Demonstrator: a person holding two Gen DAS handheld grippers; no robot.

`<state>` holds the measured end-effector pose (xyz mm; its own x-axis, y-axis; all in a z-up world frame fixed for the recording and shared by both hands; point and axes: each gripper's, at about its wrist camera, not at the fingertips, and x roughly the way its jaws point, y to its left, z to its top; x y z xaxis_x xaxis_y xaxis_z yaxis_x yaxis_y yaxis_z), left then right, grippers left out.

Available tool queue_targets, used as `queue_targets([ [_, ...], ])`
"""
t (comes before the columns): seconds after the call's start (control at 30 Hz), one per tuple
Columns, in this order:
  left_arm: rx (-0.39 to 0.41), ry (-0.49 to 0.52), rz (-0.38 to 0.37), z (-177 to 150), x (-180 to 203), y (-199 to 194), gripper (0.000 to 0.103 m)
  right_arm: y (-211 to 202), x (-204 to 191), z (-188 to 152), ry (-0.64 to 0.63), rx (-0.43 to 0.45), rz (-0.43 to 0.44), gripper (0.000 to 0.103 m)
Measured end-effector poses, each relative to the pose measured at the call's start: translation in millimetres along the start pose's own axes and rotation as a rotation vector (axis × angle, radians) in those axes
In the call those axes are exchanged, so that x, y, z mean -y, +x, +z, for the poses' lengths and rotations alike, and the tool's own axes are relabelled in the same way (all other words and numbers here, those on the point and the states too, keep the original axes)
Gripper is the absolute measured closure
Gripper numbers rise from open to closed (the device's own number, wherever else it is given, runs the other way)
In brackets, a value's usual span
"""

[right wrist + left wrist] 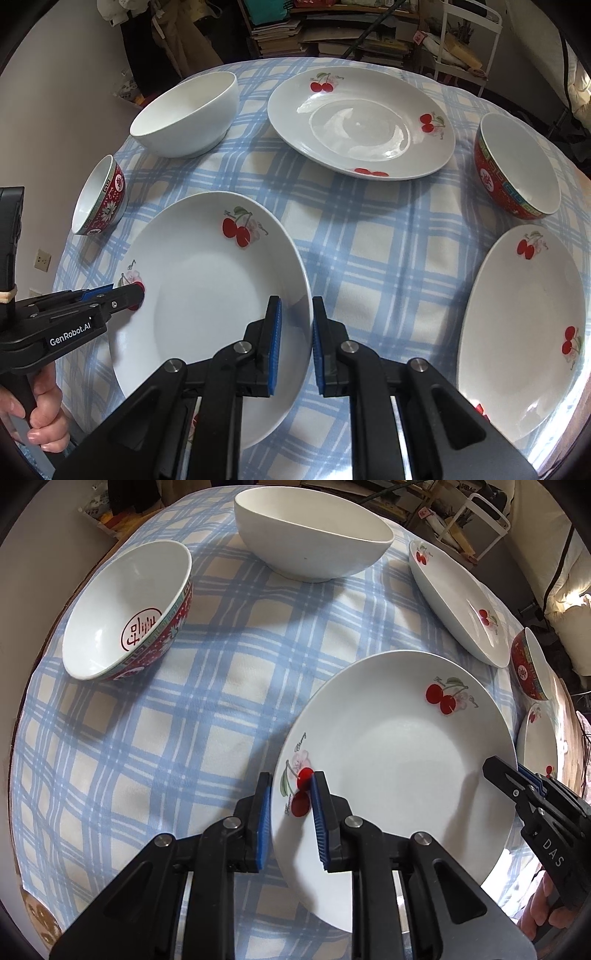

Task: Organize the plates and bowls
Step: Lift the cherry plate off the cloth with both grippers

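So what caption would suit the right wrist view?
Two claws, left and right, grip one cherry plate by opposite rims.

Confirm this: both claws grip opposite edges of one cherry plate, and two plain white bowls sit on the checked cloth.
Wrong on the bowls. The right wrist view shows one plain white bowl; the other two bowls are red-patterned. Both claws do grip opposite edges of one cherry plate on the checked cloth.

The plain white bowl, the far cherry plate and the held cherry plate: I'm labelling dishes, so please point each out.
plain white bowl (173,122), right wrist view, inner wall.
far cherry plate (360,129), right wrist view, glossy centre.
held cherry plate (207,280), right wrist view, bare centre.
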<state>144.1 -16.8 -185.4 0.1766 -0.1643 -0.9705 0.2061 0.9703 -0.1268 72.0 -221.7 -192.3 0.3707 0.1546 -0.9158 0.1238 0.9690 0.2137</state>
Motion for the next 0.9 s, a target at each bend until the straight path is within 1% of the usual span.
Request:
queue_targets([
  [0.13, 0.005, 0.013, 0.006, -7.4, 3.3, -6.7, 0.083, -4.9, -0.8, -8.7, -0.001, -0.005, -0.014, 0.087],
  [0.27, 0.004, 0.016, -0.004, -13.4, 4.9, -8.6, 0.083, -6.8, -0.8, -16.3, -0.004, -0.011, -0.034, 0.087],
  [0.43, -0.004, 0.036, -0.016, -16.4, 12.4, -5.0, 0.083, -5.8, 8.3, -19.7, 0.028, -0.026, -0.041, 0.086],
  [0.53, -0.032, 0.045, -0.022, -15.6, 17.3, 3.3, 0.083, 2.4, 14.7, -22.5, 0.053, -0.055, -0.058, 0.085],
  [0.67, -0.051, 0.063, 0.018, -18.3, 21.3, 11.6, 0.083, 13.2, 17.5, -26.4, 0.07, -0.091, -0.063, 0.084],
  [0.77, -0.058, 0.057, 0.014, -18.4, 20.0, 12.8, 0.084, 15.4, 15.8, -27.4, 0.061, -0.092, -0.07, 0.083],
  [0.9, -0.055, 0.071, 0.019, -19.9, 20.6, 11.9, 0.084, 17.9, 20.1, -30.2, 0.089, -0.113, -0.057, 0.082],
])
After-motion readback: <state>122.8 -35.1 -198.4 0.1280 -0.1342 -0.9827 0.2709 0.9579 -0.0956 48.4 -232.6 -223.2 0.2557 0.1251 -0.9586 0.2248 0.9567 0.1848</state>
